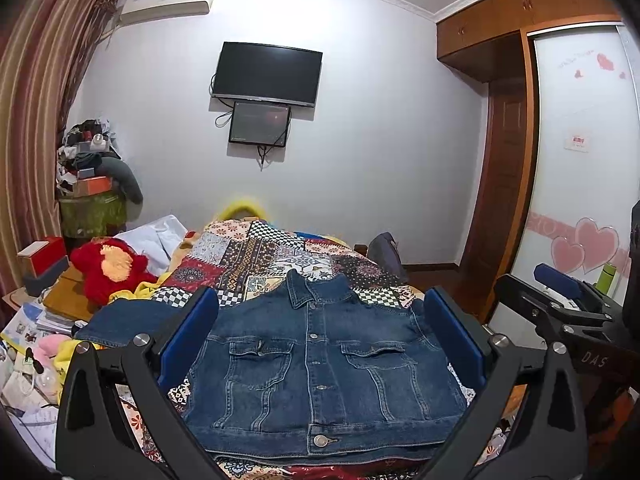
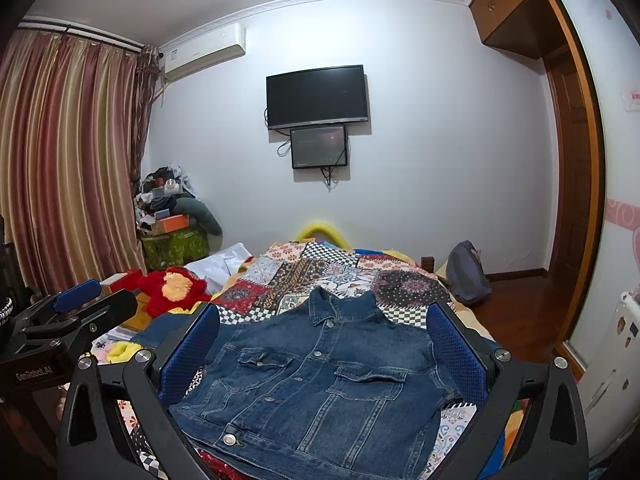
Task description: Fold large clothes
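A blue denim jacket lies face up and buttoned on the patchwork quilt, collar toward the far wall, one sleeve spread out to the left. My left gripper hovers above the hem side, open, its blue pads wide apart with nothing between them. In the right wrist view the same jacket lies under my right gripper, which is also open and holds nothing. The right gripper shows at the right edge of the left wrist view; the left gripper shows at the left edge of the right wrist view.
A red plush toy and white cloth lie at the bed's left. Books and clutter pile beside the bed. A grey backpack leans at the bed's far right. Wardrobe doors stand to the right.
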`<state>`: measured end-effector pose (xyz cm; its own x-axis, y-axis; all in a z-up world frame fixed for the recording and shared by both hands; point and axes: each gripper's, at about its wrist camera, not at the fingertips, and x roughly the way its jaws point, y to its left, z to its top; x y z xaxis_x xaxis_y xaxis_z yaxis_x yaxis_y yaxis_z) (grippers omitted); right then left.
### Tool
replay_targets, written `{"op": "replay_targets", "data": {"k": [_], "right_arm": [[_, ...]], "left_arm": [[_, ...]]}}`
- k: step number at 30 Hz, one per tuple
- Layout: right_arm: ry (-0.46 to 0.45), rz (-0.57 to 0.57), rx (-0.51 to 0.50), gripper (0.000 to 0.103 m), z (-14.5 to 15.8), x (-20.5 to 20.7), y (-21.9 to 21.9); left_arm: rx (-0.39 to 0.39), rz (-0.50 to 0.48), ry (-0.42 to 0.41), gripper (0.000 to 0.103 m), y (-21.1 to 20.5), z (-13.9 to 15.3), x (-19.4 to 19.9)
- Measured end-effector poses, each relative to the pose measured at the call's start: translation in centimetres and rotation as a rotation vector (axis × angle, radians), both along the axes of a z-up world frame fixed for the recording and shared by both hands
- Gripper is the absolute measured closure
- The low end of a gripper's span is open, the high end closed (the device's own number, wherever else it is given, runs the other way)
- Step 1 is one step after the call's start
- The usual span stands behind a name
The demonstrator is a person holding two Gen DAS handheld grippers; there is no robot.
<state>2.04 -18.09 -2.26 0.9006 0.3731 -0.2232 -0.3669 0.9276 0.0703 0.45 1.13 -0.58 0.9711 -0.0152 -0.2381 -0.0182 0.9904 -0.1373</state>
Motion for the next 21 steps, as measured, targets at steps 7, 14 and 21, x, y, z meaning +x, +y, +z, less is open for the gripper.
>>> {"op": "replay_targets", "data": {"k": [7, 14, 21], "right_arm": [[0.002, 0.0, -0.003, 0.0, 0.09, -0.11, 0.14], [0.007, -0.001, -0.006, 0.0, 0.15, -0.08, 0.31], [0.007, -0.002, -0.006, 0.0, 0.12, -0.09, 0.34]], "left_arm": [[-0.001, 0.001, -0.002, 0.0, 0.05, -0.14, -0.1], [-0.005, 0.002, 0.001, 0.0, 0.08, -0.18, -0.11], [-0.005, 0.002, 0.002, 0.0, 0.15, -0.11, -0.11]]}}
